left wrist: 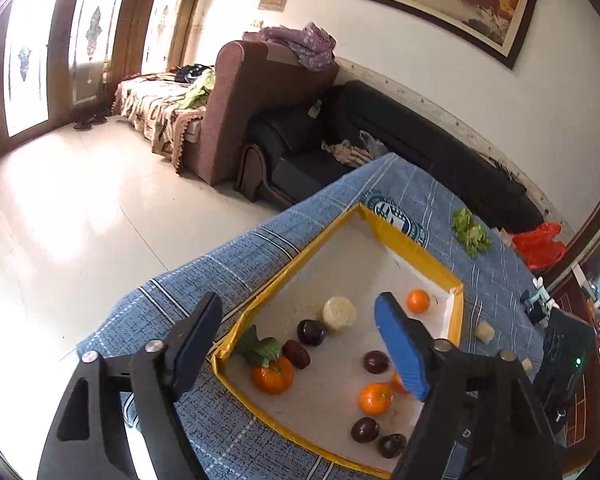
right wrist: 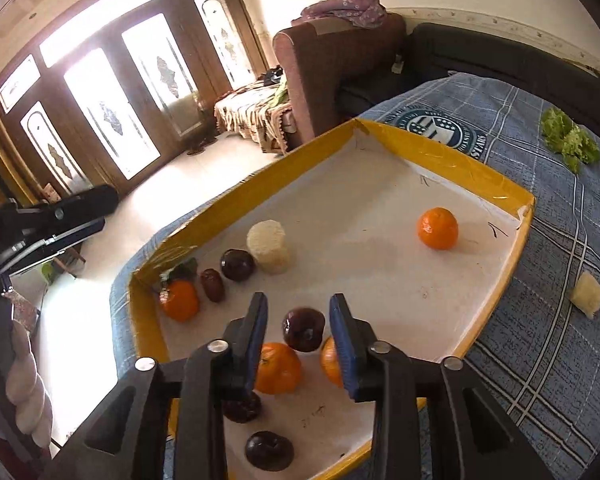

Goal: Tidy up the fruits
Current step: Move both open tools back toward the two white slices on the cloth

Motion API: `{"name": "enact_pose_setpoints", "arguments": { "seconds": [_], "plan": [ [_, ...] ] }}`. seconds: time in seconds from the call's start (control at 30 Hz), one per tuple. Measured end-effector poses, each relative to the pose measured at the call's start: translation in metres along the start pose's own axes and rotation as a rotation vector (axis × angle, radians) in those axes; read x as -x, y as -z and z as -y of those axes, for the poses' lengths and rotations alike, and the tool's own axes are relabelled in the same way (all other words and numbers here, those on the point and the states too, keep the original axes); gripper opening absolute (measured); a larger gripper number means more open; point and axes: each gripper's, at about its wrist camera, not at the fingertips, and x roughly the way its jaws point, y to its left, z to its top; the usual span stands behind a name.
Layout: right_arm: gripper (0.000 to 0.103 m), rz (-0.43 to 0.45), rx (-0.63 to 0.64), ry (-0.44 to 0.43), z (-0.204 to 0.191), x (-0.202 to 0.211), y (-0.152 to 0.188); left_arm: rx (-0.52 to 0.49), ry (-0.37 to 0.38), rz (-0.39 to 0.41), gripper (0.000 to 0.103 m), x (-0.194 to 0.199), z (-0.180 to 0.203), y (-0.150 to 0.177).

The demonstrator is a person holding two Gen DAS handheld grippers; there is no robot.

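Note:
A shallow yellow-rimmed tray [right wrist: 452, 162] with a white floor lies on a blue plaid cloth. It holds several oranges, several dark plums and a pale cut cylinder [right wrist: 269, 246]. My right gripper [right wrist: 300, 320] is open above the tray's near side, with a dark plum [right wrist: 304, 330] between its fingers and an orange [right wrist: 278, 368] below. One orange [right wrist: 438, 228] sits alone at the far end. My left gripper [left wrist: 296, 320] is open above the tray's [left wrist: 412, 240] left edge, empty. A leafy orange [left wrist: 272, 374] lies below it.
Green lettuce [right wrist: 572, 140] and a pale food chunk [right wrist: 588, 294] lie on the cloth right of the tray. A brown sofa [left wrist: 256, 92] and a black sofa stand behind the table. A red bag [left wrist: 540, 244] lies at the far right.

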Motion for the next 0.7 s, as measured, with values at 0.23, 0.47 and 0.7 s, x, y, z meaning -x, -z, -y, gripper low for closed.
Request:
{"name": "enact_pose_setpoints", "arguments": {
  "seconds": [0.23,0.47,0.7],
  "plan": [
    [0.059,0.092,-0.041,0.018,0.011,0.046,0.006,-0.086,-0.036,0.017,0.089,0.022,0.038,0.01],
    [0.061,0.143,-0.151,0.124,0.044,0.1,0.039,-0.212,0.059,0.042,0.089,0.047,0.095,0.042],
    [0.066,0.244,-0.247,0.285,0.066,0.186,0.086,-0.347,0.156,0.022,0.089,0.054,0.166,0.08]
  ]
}}
